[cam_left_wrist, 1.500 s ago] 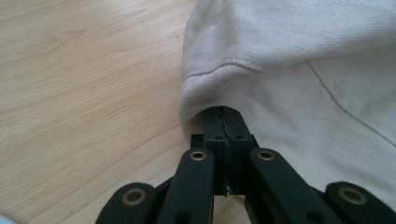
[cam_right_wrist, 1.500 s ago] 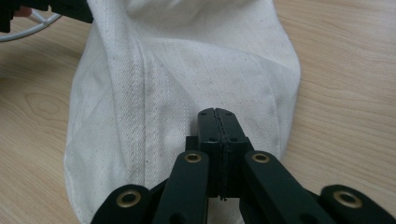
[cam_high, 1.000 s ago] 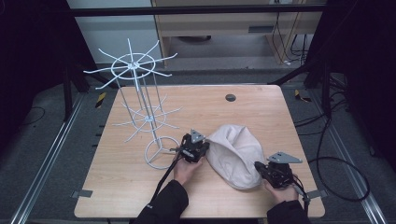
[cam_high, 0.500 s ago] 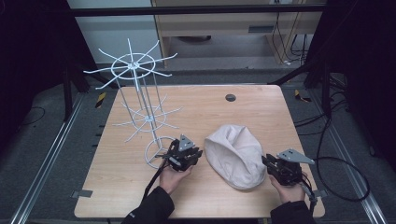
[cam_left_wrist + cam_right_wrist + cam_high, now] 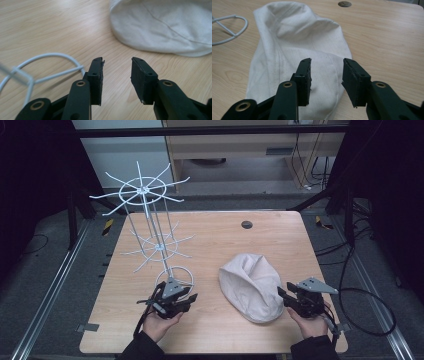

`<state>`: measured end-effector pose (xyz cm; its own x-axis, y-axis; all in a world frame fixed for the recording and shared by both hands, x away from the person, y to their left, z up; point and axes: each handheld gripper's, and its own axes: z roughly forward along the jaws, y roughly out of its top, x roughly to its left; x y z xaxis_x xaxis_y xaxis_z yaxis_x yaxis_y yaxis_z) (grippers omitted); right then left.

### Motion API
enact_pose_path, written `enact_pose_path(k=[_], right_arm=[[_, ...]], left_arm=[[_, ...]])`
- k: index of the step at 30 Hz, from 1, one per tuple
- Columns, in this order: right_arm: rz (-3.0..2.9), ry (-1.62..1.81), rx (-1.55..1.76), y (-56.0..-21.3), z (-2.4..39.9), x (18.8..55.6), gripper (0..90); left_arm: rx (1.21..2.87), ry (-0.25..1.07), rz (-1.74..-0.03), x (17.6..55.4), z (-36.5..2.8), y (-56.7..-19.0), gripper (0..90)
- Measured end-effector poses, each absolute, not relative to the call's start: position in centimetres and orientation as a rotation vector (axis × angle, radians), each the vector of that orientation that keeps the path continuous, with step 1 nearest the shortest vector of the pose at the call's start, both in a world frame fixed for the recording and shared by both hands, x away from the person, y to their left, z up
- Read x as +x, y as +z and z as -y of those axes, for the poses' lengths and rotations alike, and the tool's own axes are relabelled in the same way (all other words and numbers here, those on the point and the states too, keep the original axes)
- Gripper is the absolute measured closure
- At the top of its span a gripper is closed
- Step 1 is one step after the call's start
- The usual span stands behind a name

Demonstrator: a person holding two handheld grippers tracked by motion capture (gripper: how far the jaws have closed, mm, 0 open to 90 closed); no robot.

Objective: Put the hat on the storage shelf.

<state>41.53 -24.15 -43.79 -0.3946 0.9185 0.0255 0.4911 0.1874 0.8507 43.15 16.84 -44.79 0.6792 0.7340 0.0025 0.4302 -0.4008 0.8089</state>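
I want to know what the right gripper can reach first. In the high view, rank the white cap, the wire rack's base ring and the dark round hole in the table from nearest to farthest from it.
From the right gripper:
1. white cap, right beside its jaws, toward table centre.
2. base ring of the wire rack, across the cap, by the left gripper.
3. dark round hole, near the table's far edge.

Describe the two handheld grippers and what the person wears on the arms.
Both the left gripper and the right gripper are black, with two flat, square-tipped jaws on arms with brass-coloured pivot rings. Each carries a grey three-cornered plate and trails a black cable. The sleeves are dark.
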Motion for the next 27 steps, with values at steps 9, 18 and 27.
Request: enact_pose_path(k=[9,18,27], right_arm=[[-1.982,1.115,1.292,-42.1,23.1,41.1,54.2],[-2.054,1.096,1.279,-41.6,21.6,41.6,50.0],[-2.141,1.069,1.235,-41.3,19.3,42.6,48.5]], left_arm=[[2.009,0.497,-1.011,41.9,-22.2,-45.1,54.8],[1.966,0.541,-1.096,41.9,-25.8,-45.5,49.2],[1.931,0.603,-1.195,42.6,-28.8,-46.0,45.5]])
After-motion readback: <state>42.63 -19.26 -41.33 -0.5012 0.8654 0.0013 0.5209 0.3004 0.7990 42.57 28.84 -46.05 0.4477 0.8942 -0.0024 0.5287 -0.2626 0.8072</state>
